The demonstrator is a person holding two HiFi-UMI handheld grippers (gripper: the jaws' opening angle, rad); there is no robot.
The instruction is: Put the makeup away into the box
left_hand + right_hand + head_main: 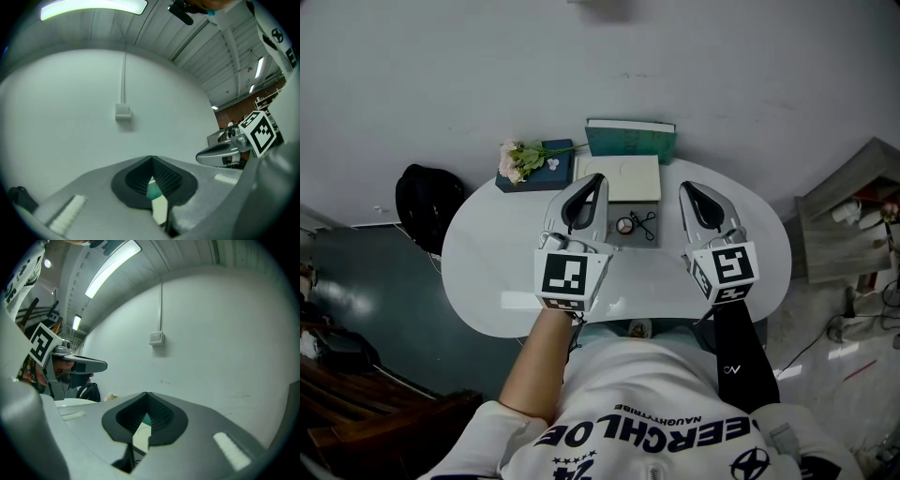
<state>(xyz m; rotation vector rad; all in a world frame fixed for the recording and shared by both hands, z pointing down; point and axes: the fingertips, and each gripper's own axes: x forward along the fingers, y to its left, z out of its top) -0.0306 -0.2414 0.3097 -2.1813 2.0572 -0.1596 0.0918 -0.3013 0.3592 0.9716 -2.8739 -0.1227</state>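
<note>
A small round compact (624, 225) and a thin black looped item (645, 222) lie in a shallow grey tray (649, 239) at the middle of the white table (487, 253). Behind the tray lies a flat cream box (621, 176), and behind that a green box (630, 141). My left gripper (596, 182) hovers just left of the tray, jaws together and empty; in the left gripper view its tips (151, 159) meet. My right gripper (686, 189) hovers to the tray's right, shut on nothing, tips (147, 394) touching. Each gripper view shows the other gripper alongside.
A dark blue book (546, 174) with pale flowers (516, 157) lies at the table's back left. A black bag (427, 204) sits on the left beyond the table. A grey shelf unit (848, 225) stands at the right. A small round thing (639, 328) lies by the table's near edge.
</note>
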